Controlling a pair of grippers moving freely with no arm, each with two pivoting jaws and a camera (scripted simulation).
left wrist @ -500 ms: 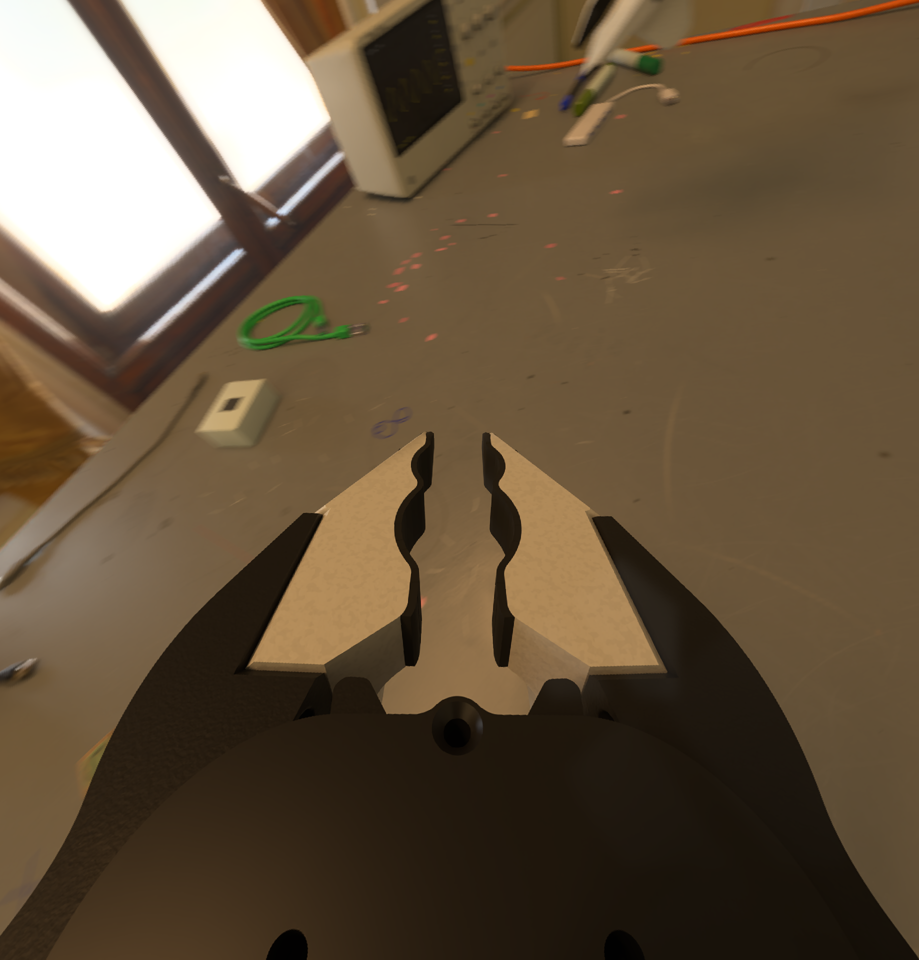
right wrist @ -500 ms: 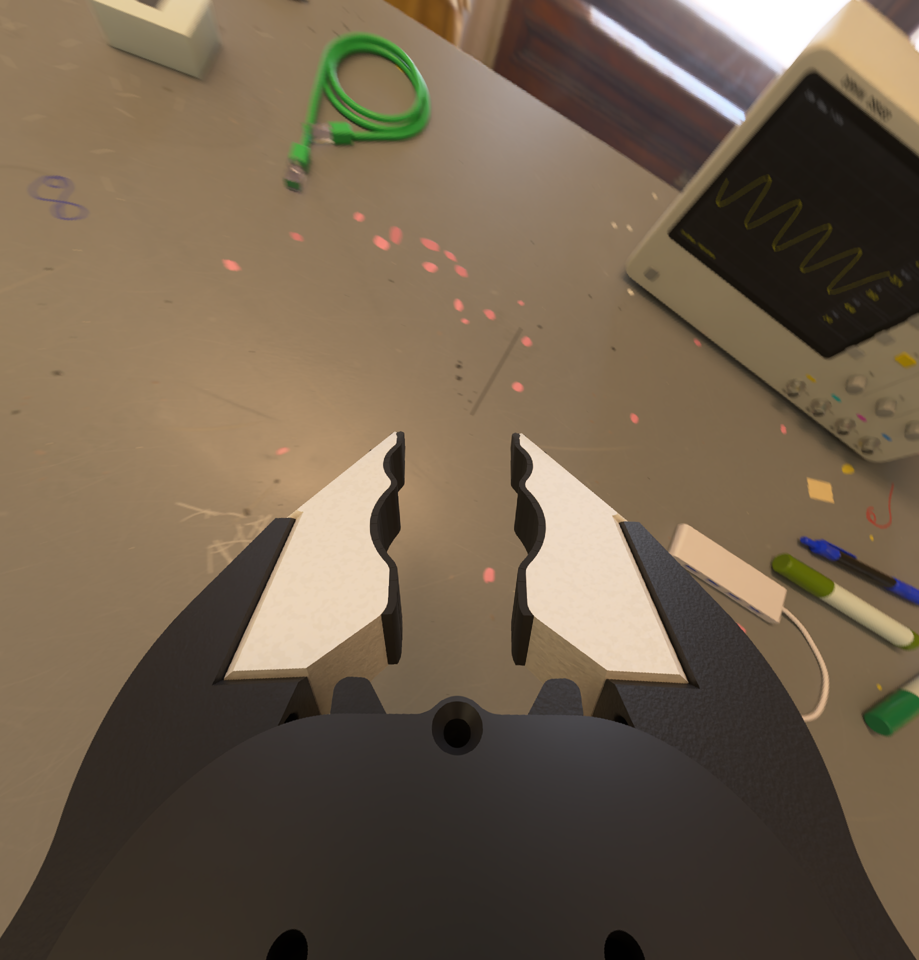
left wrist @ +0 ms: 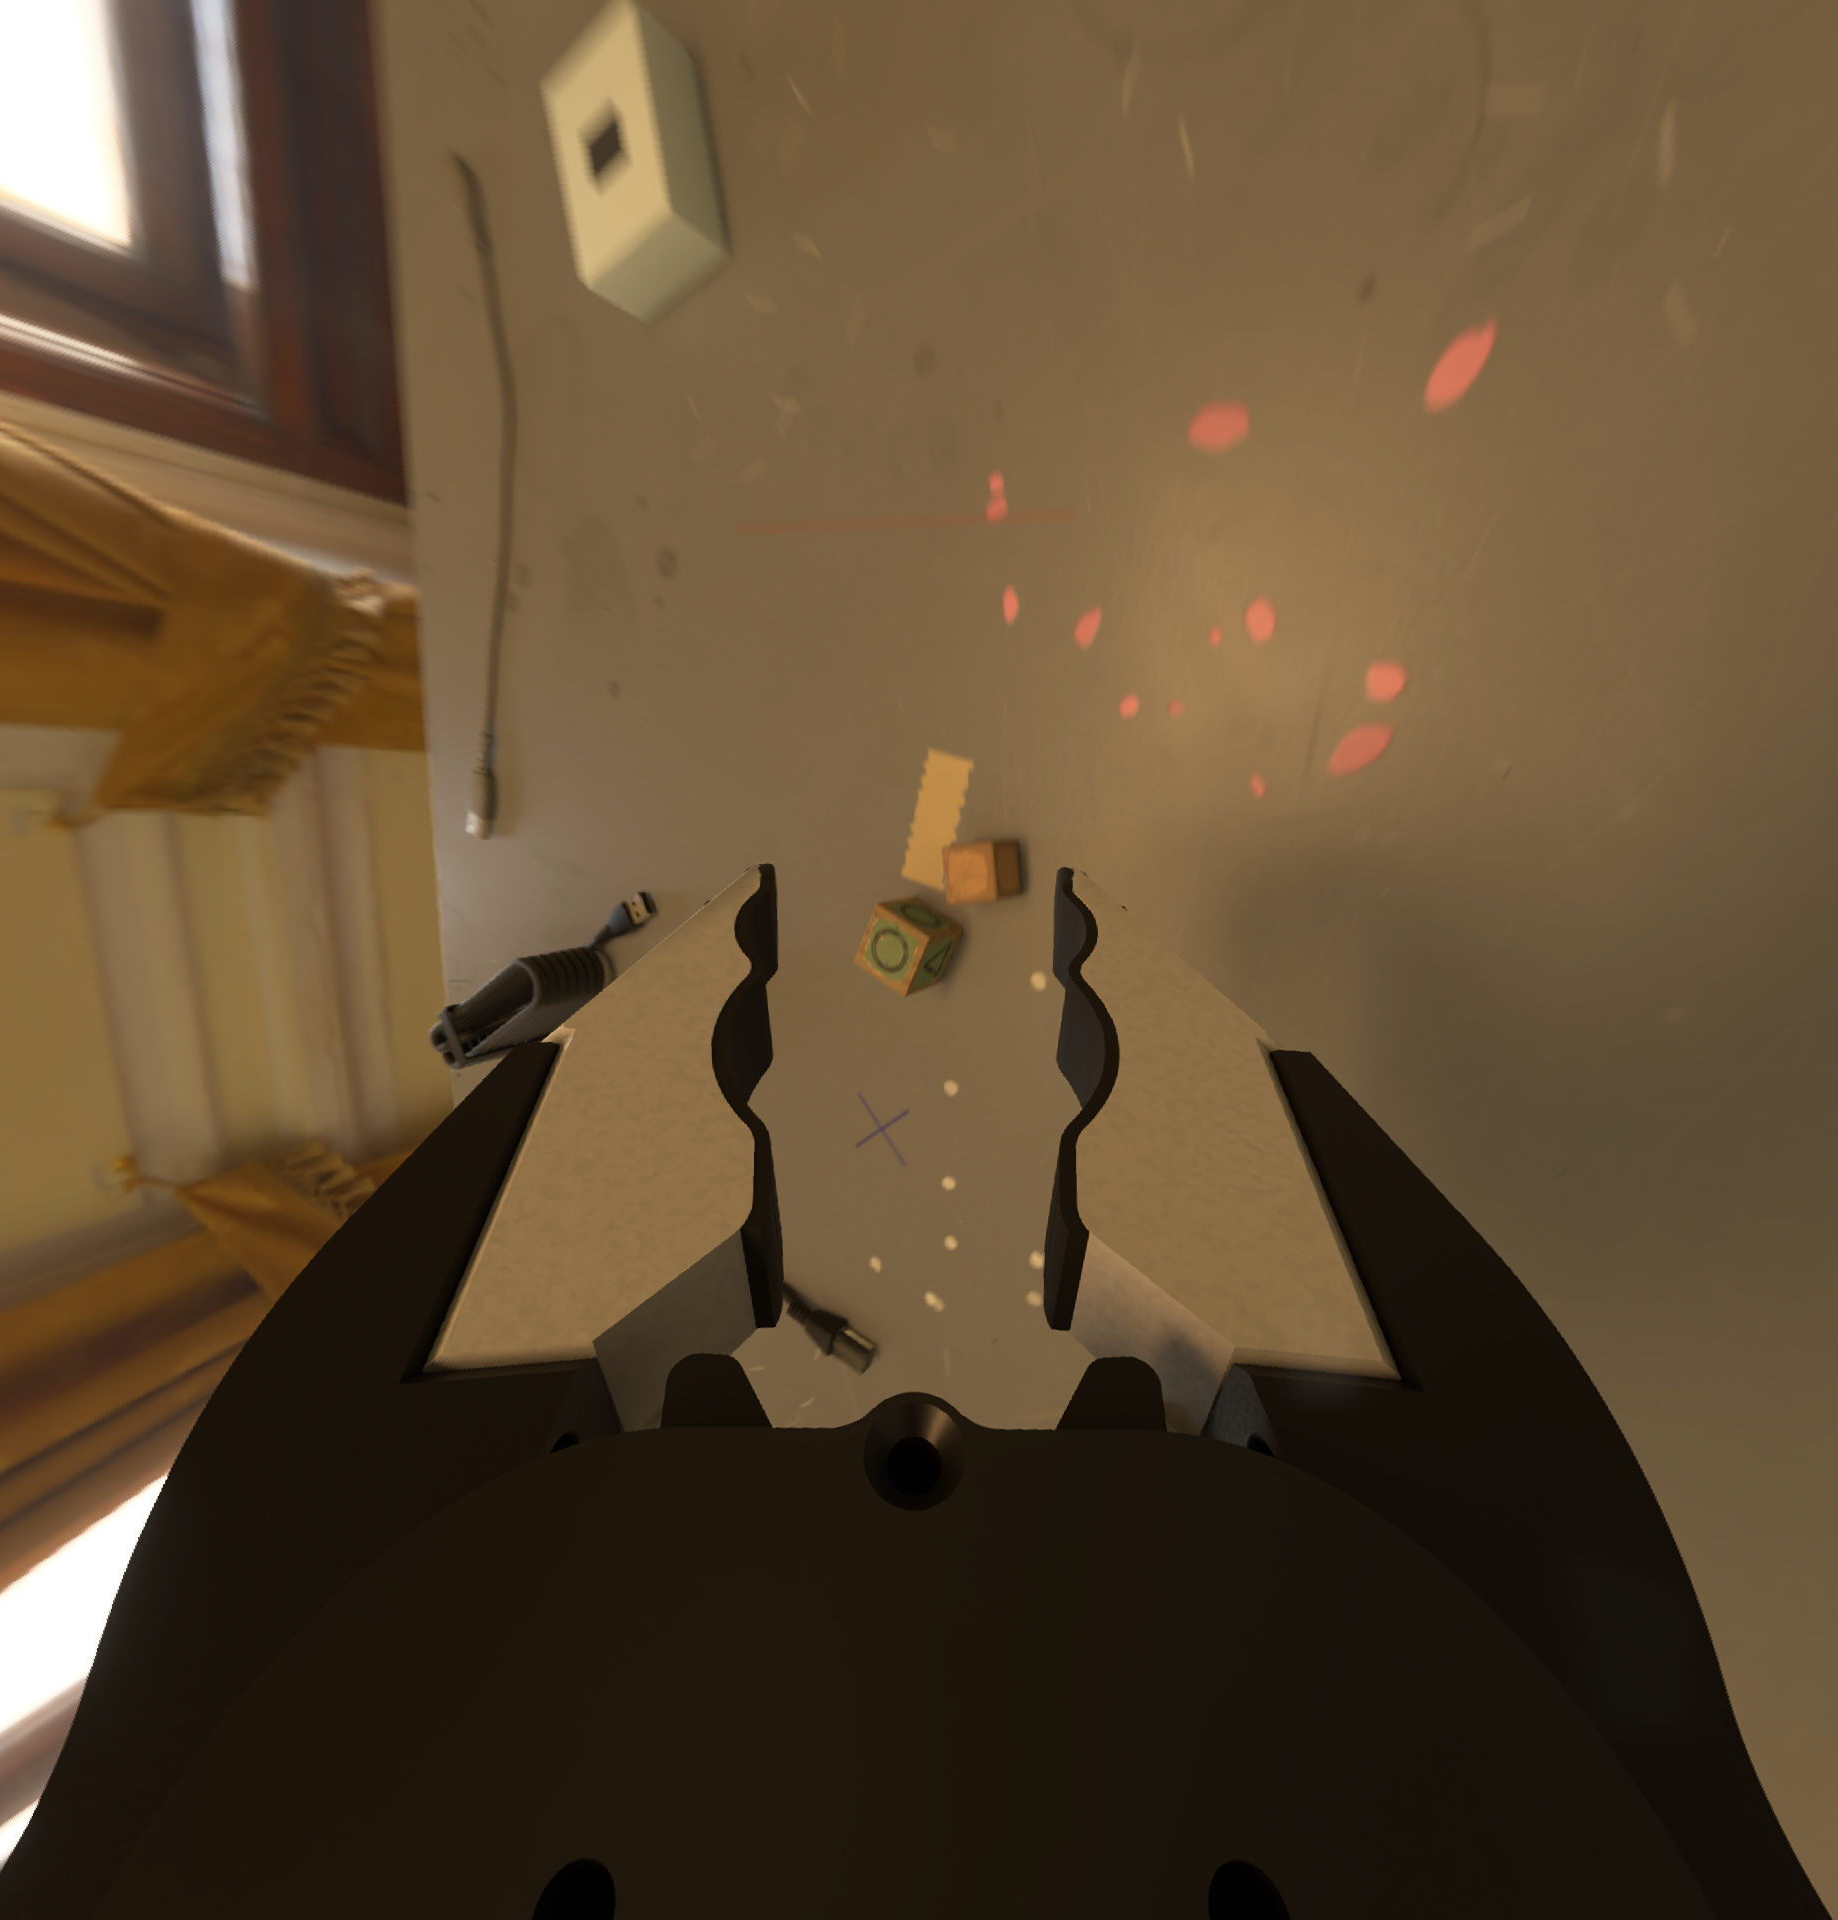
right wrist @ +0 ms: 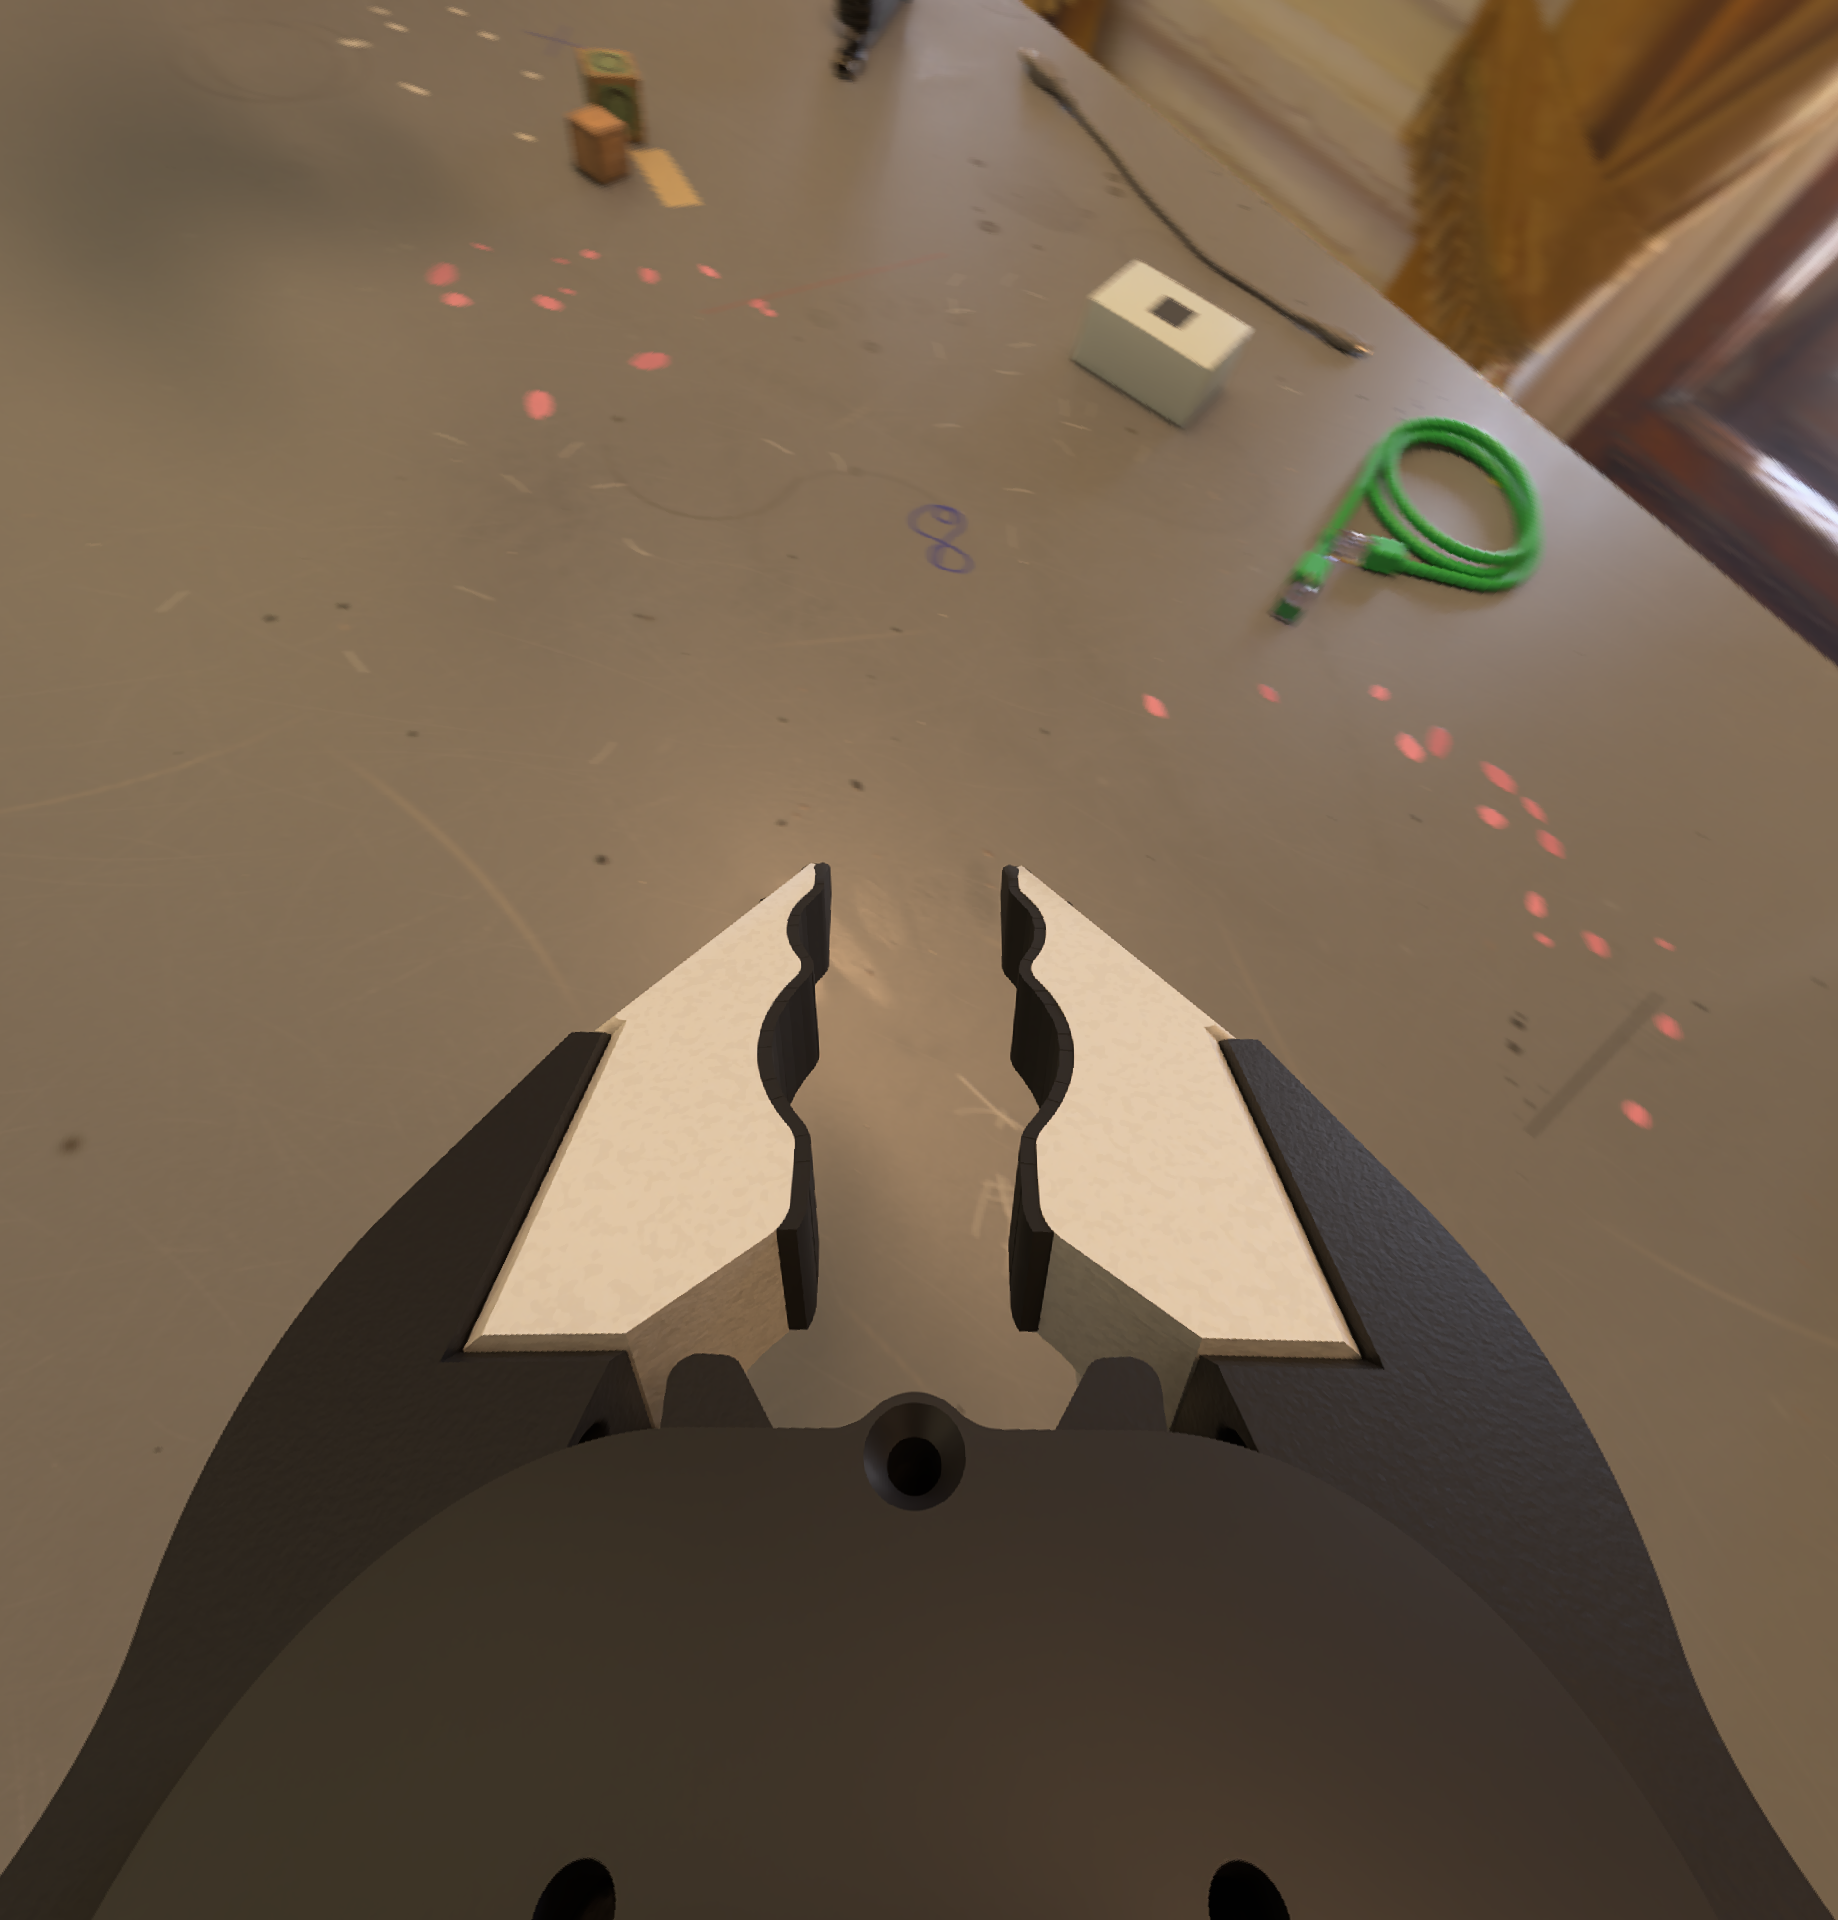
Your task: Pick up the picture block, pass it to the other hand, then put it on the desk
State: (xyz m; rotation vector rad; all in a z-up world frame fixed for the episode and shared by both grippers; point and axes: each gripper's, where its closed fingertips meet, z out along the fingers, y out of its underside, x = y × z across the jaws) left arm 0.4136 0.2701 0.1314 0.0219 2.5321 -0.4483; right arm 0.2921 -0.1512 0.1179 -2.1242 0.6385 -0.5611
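Note:
The picture block [left wrist: 907, 945], a small wooden cube with green faces and drawn shapes, lies on the grey desk [left wrist: 1414, 1039]. It sits between and just beyond the tips of my left gripper [left wrist: 915, 883], which is open, empty and above the desk. A plain brown wooden block [left wrist: 982, 871] stands right behind it. In the right wrist view both blocks are far off at the top left, the picture block [right wrist: 611, 91] behind the plain block [right wrist: 597, 143]. My right gripper [right wrist: 915, 883] is open and empty over bare desk.
A white box with a dark square [left wrist: 640, 171] [right wrist: 1164, 338], a coiled green cable [right wrist: 1445, 520], a thin dark cable [left wrist: 494, 499], a black plug [left wrist: 525, 1003] and a tan strip [left wrist: 938, 816] lie on the desk. The desk edge, curtains and window are at left [left wrist: 271, 644].
Both grippers have swung to new headings. The left one has opened wider and now faces the blocks near the desk edge. The right one has turned away from the oscilloscope and narrowed slightly.

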